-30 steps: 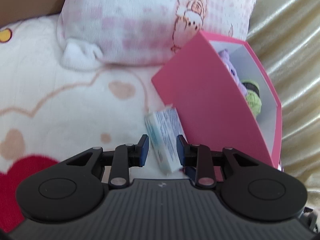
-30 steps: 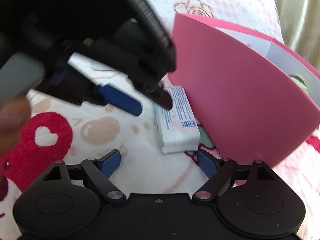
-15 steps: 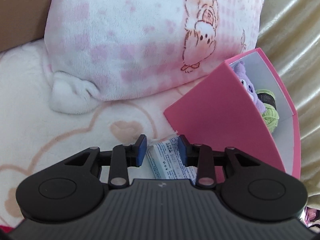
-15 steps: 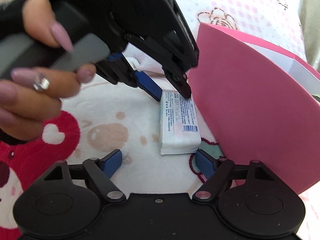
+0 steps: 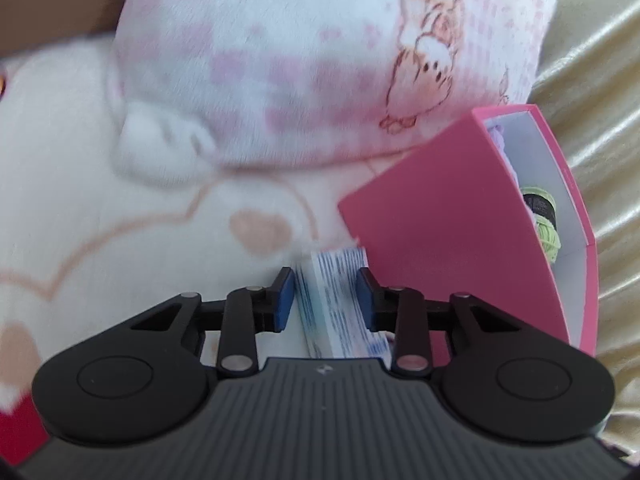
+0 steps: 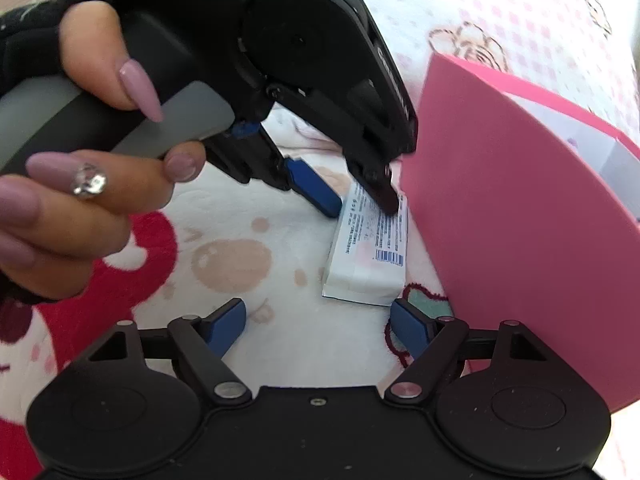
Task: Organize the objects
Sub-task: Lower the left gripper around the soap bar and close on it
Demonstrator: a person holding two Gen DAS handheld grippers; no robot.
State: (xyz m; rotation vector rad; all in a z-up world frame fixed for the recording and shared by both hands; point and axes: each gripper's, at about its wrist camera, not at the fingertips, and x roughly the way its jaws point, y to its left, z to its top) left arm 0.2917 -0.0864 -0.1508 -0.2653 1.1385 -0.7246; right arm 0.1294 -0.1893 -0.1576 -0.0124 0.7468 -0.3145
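Blue-padded right gripper (image 6: 318,326) stands wide, opening, nothing between its jaws. Beyond it, the left gripper (image 5: 325,300) pinches the white tissue pack (image 6: 370,256) lying on the fleece blanket (image 6: 248,216) beside the pink box (image 5: 452,236).

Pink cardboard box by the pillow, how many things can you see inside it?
2 at least: a purple plush toy at the far end of the pink cardboard box, and a green yarn ball with a black band nearer. The box wall may hide more.
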